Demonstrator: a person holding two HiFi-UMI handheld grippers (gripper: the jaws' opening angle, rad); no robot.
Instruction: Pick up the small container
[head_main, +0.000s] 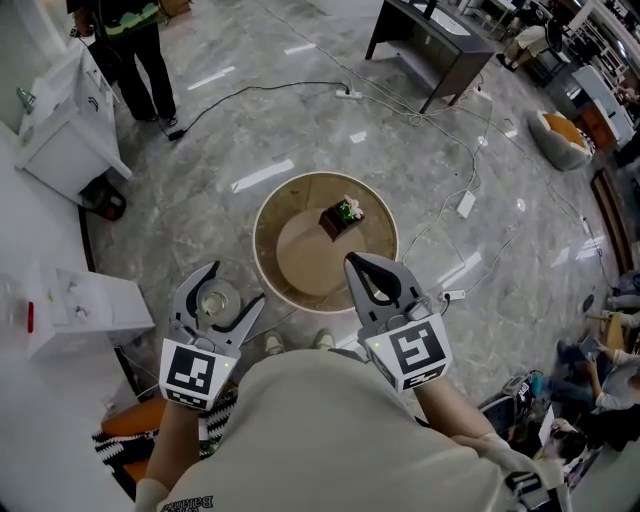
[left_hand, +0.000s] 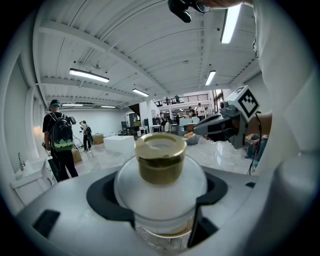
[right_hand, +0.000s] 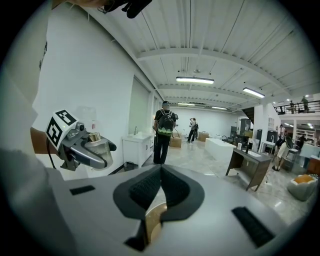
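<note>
Left gripper (head_main: 232, 288) clamped on small container (left_hand: 160, 167), a frosted jar with gold lid, held beside round table (head_main: 262, 225). Right gripper (right_hand: 160, 172) closed, empty. Contents unclear, maybe liquid: hold upright, 2 jaws squeezing evenly.

Container (left_hand: 160, 186): base was cut off by the lower edge, lower sides masked by left fingers (left_hand: 65, 220). Round bench (head_main: 268, 215): near rim lay behind right gripper (head_main: 352, 262). Dark item (head_main: 341, 217): too small to identify. Bystander (head_main: 135, 45): head cut off.
</note>
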